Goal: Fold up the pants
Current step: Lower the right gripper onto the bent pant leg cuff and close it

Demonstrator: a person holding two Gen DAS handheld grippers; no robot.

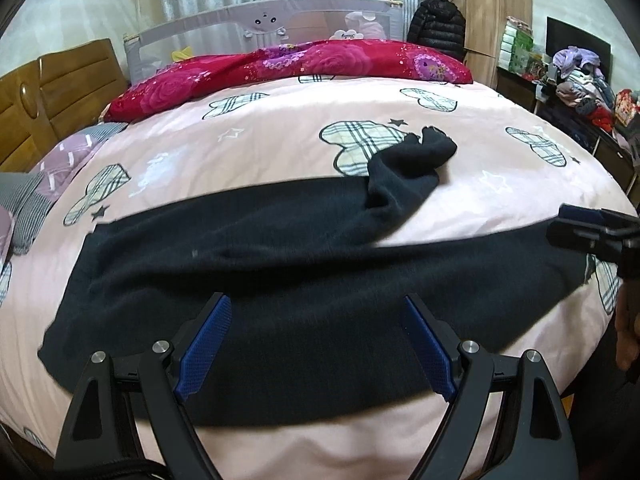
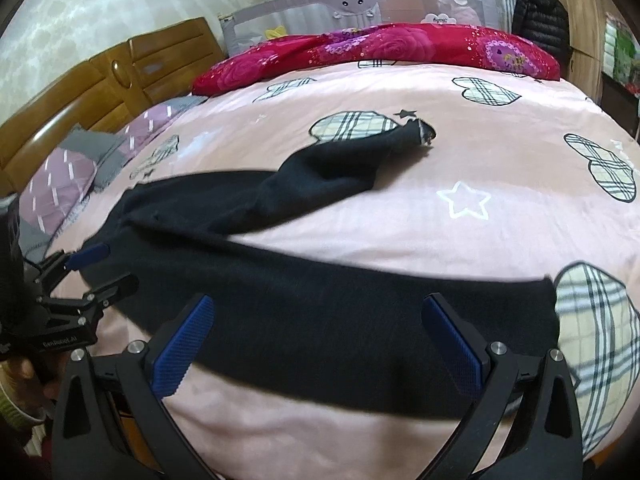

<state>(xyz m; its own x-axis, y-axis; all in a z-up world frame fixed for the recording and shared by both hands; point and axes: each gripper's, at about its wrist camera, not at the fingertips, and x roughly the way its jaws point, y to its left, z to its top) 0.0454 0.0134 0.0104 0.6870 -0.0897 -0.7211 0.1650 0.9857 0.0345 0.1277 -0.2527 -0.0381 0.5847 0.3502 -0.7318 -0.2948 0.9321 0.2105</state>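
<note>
Black pants (image 1: 280,280) lie spread across the near part of a pink bed cover (image 1: 280,140). One leg lies along the near edge; the other leg (image 1: 408,168) bends away toward the far side. My left gripper (image 1: 316,344) is open and empty just above the pants' near part. In the right wrist view the pants (image 2: 340,312) lie under my right gripper (image 2: 316,344), which is open and empty near the leg's right end. The left gripper also shows at the left of that view (image 2: 96,272), and the right gripper shows at the right edge of the left wrist view (image 1: 588,232).
A red floral quilt (image 1: 288,68) lies along the far side of the bed. A wooden headboard (image 1: 52,92) and pillows (image 1: 48,172) are at the left. A grey bed rail (image 1: 260,28) stands behind. A cluttered cabinet (image 1: 576,92) is at the right.
</note>
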